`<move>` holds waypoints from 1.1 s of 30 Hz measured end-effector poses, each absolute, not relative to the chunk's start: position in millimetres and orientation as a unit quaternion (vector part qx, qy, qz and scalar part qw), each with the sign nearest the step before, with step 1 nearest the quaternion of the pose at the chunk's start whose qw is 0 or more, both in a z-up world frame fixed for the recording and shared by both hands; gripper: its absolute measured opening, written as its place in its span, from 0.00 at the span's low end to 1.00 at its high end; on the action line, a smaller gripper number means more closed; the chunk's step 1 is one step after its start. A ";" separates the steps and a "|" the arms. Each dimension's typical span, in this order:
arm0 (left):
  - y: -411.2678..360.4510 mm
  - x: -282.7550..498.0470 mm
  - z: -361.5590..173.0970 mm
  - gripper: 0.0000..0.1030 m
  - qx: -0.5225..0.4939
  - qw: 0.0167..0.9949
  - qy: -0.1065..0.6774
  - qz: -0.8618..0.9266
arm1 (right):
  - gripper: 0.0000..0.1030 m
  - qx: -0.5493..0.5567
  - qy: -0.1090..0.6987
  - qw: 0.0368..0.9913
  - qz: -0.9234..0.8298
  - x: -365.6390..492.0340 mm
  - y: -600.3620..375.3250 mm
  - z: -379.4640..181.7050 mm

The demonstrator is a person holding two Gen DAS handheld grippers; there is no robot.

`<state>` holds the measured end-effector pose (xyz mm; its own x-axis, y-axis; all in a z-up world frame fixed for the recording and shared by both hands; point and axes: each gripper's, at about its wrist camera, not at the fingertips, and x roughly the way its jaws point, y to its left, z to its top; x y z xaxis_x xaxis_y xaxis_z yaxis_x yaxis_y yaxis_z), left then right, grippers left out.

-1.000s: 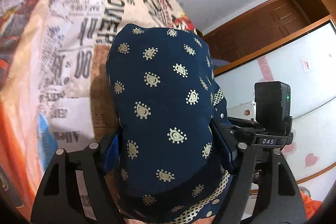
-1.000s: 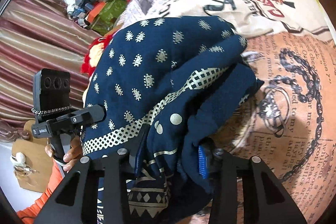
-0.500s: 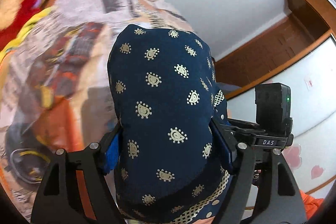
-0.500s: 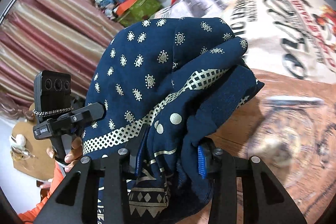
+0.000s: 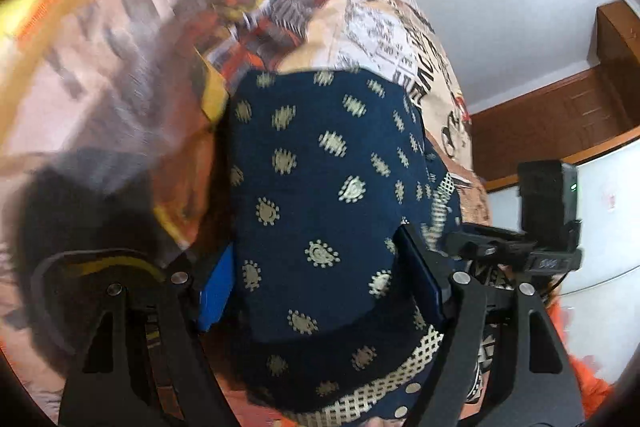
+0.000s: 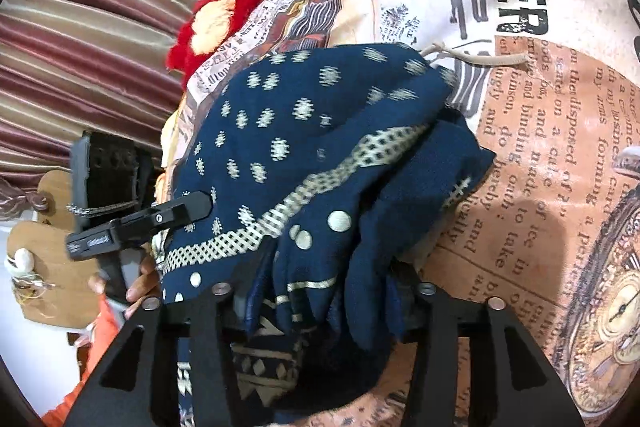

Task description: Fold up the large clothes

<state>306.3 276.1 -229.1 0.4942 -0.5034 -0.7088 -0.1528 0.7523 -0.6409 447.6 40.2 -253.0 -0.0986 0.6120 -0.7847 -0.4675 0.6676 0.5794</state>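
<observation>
Navy garment (image 5: pixel 320 195) clamped by both grippers, L (image 5: pixel 316 279) & R (image 6: pixel 320 291).

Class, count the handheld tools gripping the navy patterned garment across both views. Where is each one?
2. The left tool clamps the navy garment at one bunched edge; the right tool clamps another, over the printed bedspread.

left gripper (image 5: pixel 320 279) clamped, right gripper (image 6: pixel 320 303) clamped, side by side

A home bedroom: printed bedsheet (image 6: pixel 540 131), striped curtain (image 6: pixel 80 39), wooden wardrobe (image 5: pixel 560 123).
</observation>
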 end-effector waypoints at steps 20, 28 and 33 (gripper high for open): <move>190.8 249.2 -171.2 0.74 -0.025 0.899 0.436 0.007 | 0.82 -0.181 0.400 0.777 0.450 347.6 73.7 -157.0; 185.5 229.8 -190.1 0.75 -0.039 0.889 0.456 -0.012 | 0.82 -0.202 0.486 0.733 0.431 355.0 51.8 -228.3; 185.1 212.8 -190.0 0.75 -0.044 0.889 0.455 0.000 | 0.82 -0.161 0.506 0.739 0.415 363.2 20.5 -226.1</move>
<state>212.8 185.1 -190.0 0.5851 -0.0401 -0.8099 -0.0404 0.9961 -0.0786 363.2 20.5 -226.1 0.1439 0.4505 -0.8811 -0.7754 0.6045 0.1825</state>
